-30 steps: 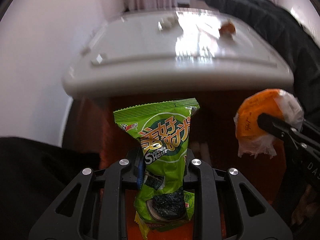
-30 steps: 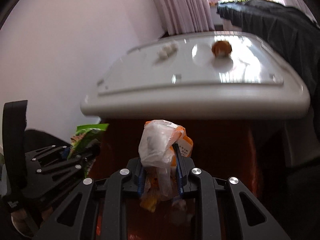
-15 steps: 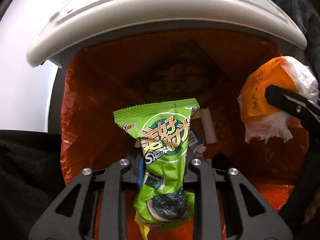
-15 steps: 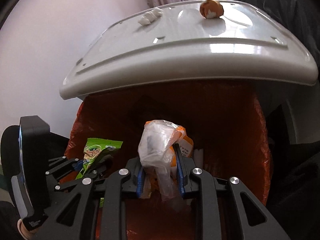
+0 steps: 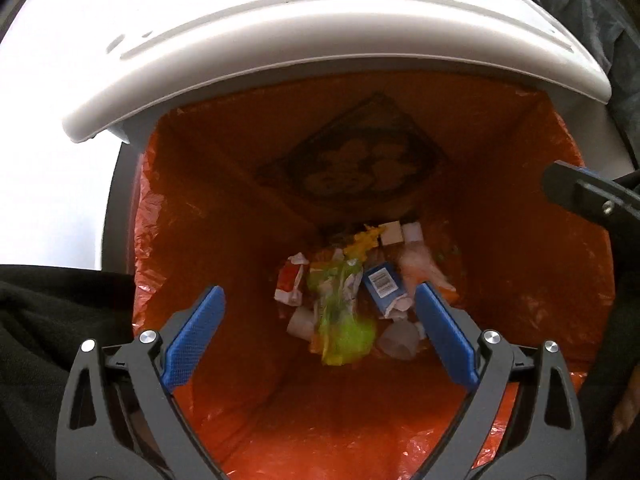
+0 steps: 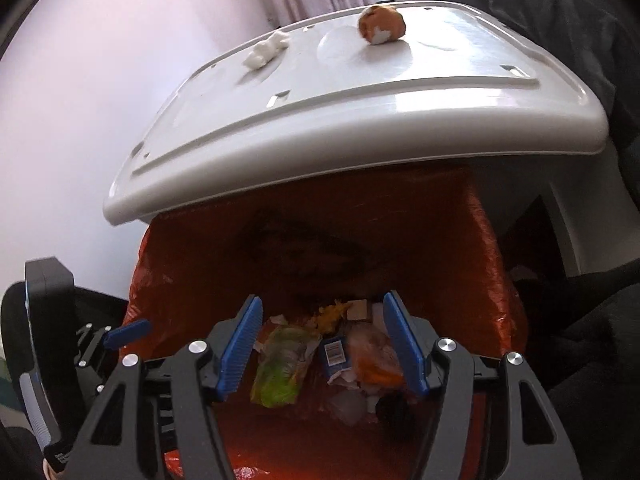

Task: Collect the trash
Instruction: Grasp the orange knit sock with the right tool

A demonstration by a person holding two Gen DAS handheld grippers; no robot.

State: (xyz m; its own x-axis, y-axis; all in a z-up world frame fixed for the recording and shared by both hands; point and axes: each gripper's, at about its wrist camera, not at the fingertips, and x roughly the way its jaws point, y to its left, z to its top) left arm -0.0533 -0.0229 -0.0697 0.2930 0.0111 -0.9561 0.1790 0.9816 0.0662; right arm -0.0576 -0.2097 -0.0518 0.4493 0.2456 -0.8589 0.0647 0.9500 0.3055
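Note:
Both grippers hang over an open bin lined with an orange bag (image 5: 224, 184), which also shows in the right wrist view (image 6: 472, 256). My left gripper (image 5: 320, 304) is open and empty. The green snack packet (image 5: 340, 320) is blurred inside the bin among other trash; it also shows in the right wrist view (image 6: 280, 368). My right gripper (image 6: 324, 320) is open and empty. The orange and white plastic wrapper (image 6: 372, 356) lies in the bin below it, and shows blurred in the left wrist view (image 5: 420, 268). The right gripper's finger shows at the right edge of the left wrist view (image 5: 584, 196).
The white bin lid (image 6: 360, 120) stands raised behind the opening; it also shows in the left wrist view (image 5: 320, 36). A crumpled white tissue (image 6: 266, 50) and an orange-brown lump (image 6: 382, 24) rest on it. A blue carton (image 5: 382, 288) lies in the bin. Dark cloth lies at right.
Both grippers opened. The green packet dropped from the left gripper and the orange and white wrapper dropped from the right gripper into the bin.

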